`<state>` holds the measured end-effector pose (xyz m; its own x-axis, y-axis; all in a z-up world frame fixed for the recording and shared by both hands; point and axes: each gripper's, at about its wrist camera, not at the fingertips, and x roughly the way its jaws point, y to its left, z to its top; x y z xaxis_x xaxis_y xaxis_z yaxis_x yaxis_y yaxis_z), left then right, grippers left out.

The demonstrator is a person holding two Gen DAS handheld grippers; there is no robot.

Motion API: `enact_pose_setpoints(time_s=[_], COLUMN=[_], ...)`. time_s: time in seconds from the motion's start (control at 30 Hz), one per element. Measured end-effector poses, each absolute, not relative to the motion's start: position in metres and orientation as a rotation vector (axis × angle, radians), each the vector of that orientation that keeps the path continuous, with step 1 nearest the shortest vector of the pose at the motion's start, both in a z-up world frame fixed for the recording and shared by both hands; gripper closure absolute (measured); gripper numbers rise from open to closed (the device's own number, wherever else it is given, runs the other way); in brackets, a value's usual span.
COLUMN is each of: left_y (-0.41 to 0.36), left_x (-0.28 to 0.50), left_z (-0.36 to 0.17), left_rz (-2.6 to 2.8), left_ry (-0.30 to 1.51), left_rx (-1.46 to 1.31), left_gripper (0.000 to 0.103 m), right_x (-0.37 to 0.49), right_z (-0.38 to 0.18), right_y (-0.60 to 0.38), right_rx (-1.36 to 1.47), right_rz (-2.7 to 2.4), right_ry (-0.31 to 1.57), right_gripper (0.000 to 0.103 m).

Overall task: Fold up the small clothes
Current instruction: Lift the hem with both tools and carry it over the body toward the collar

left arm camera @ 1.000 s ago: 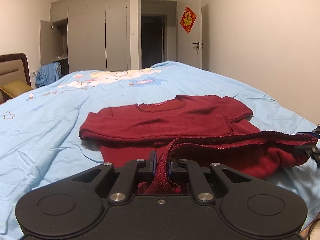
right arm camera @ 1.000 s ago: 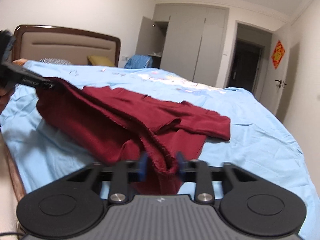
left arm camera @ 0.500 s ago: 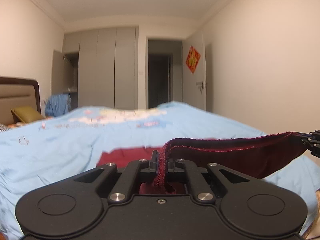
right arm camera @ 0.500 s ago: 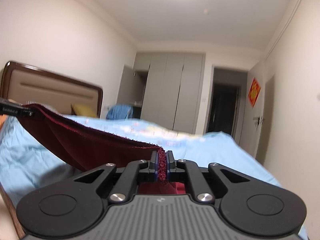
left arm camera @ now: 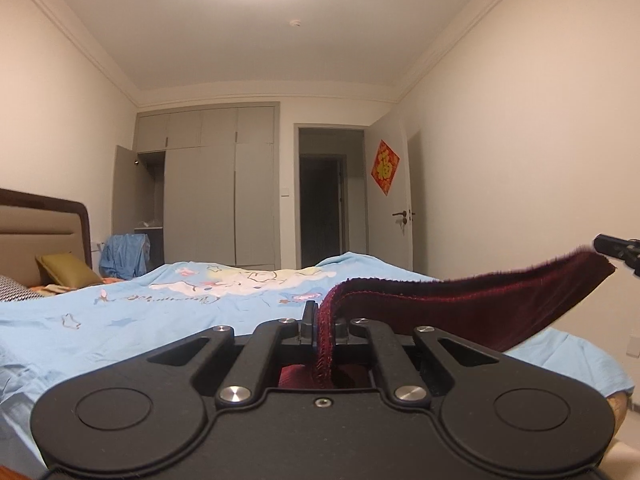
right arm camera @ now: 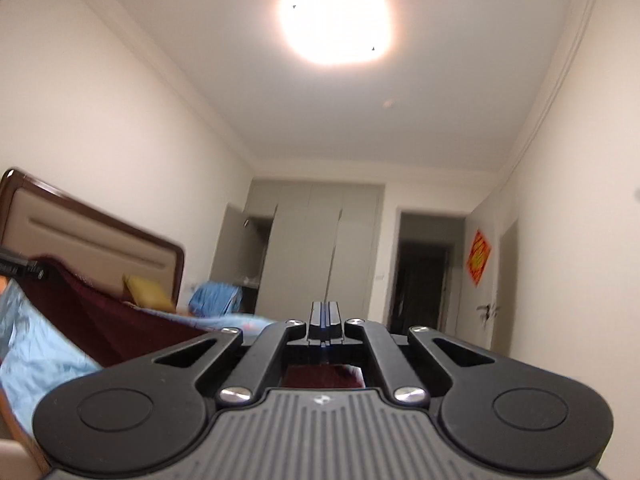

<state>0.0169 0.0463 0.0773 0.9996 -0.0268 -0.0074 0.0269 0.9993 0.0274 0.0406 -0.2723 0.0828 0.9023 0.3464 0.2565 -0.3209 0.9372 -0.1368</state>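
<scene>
Currently, the hem of the dark red garment (left arm camera: 460, 312) is pinched between the closed fingers of the left gripper (left arm camera: 322, 322). The right gripper (right arm camera: 325, 322) is seen pressed shut, but cloth between its fingers cannot be confirmed. The garment is held stretched above the blue bedsheet (left arm camera: 120, 320).

The dark red knit garment (left arm camera: 472, 312) hangs stretched (hem edge ribbed) above the bed.
</scene>
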Motion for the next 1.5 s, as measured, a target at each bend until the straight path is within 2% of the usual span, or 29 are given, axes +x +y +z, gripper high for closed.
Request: enact_pose_setpoints(time_s=[0.2, 0.27, 0.33, 0.37, 0.4, 0.47, 0.6, 0.73, 0.9, 1.13, 1.43, 1.5], left_y=[0.046, 0.044, 0.045, 0.046, 0.047, 0.051, 0.051, 0.038, 0.031, 0.038, 0.041, 0.039], left_x=[0.009, 0.008, 0.009, 0.011, 0.013, 0.02, 0.033, 0.052, 0.081, 0.108, 0.119, 0.118], left_z=[0.077, 0.075, 0.076, 0.077, 0.078, 0.082, 0.096, 0.112, 0.123, 0.13, 0.133, 0.13], left_rz=[-0.044, -0.038, -0.035, -0.032, -0.028, -0.026, -0.049, -0.083, -0.092, -0.071, -0.064, -0.062], left_ry=[0.043, 0.051, 0.056, 0.06, 0.064, 0.07, 0.07, 0.038, 0.023, 0.032, 0.035, 0.034], left_rx=[0.02, 0.036, 0.028, 0.025, 0.024, 0.013, 0.014, 0.098, 0.138, 0.125, 0.147, 0.151], left_gripper=[0.099, 0.099, 0.099, 0.099, 0.099, 0.099, 0.099, 0.099, 0.099, 0.098, 0.098, 0.098], right_x=[0.05, 0.057, 0.059, 0.062, 0.064, 0.066, 0.065, 0.084, 0.092, 0.079, 0.067, 0.069], right_z=[0.078, 0.071, 0.061, 0.055, 0.05, 0.038, 0.019, -0.001, -0.026, -0.049, -0.097, -0.104], right_y=[-0.271, -0.265, -0.26, -0.257, -0.254, -0.247, -0.22, -0.187, -0.161, -0.146, -0.102, -0.097], right_rx=[-0.123, -0.168, -0.214, -0.225, -0.224, -0.228, -0.25, -0.33, -0.544, -0.838, -1.094, -1.105], right_rz=[0.41, 0.447, 0.491, 0.509, 0.541, 0.608, 0.705, 0.782, 0.793, 0.79, 0.763, 0.782], right_ry=[-0.157, -0.082, -0.003, 0.035, 0.079, 0.157, 0.255, 0.342, 0.346, 0.244, 0.003, 0.002], right_gripper=[0.103, 0.098, 0.079, 0.06, 0.048, 0.042, 0.022, 0.021, 0.023, 0.023, 0.024, 0.031])
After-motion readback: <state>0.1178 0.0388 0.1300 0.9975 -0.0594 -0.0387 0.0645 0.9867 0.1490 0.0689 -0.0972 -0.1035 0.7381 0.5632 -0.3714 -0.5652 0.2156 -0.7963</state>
